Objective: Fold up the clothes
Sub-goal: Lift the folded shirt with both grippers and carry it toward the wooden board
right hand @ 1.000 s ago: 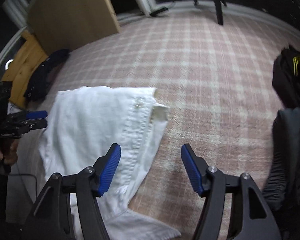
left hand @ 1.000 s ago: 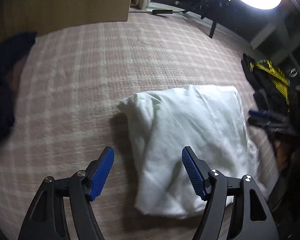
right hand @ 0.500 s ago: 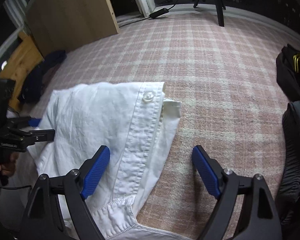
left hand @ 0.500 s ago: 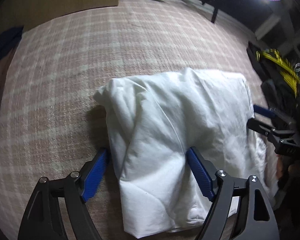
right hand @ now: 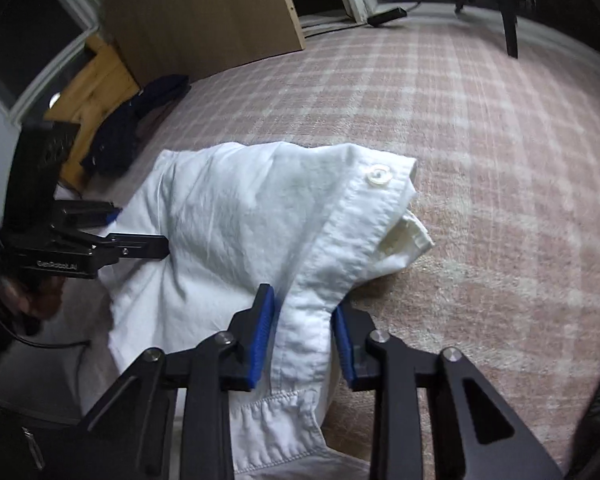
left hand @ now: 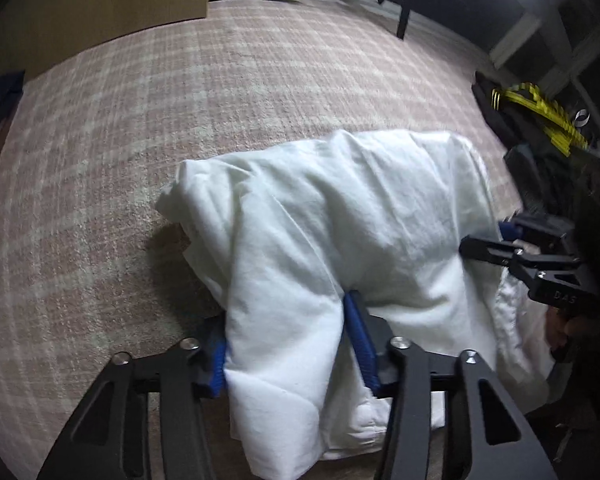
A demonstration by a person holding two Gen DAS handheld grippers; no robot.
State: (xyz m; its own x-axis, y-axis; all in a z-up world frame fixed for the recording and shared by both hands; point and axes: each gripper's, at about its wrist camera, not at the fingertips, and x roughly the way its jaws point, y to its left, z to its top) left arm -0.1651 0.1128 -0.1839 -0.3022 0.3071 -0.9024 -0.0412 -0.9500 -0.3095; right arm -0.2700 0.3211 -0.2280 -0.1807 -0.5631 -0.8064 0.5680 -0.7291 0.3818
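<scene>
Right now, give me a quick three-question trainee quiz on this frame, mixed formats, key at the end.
1. True or false: both grippers are closed on the white shirt.
2. Multiple choice: what lies beside the button in the right wrist view? A) a zip B) the shirt's stitched front band C) a pocket flap
3. Short answer: what does the shirt lie on?

Key
1. True. The left gripper and the right gripper each pinch a bunch of cloth between blue pads.
2. B.
3. A pink checked carpet.
</scene>
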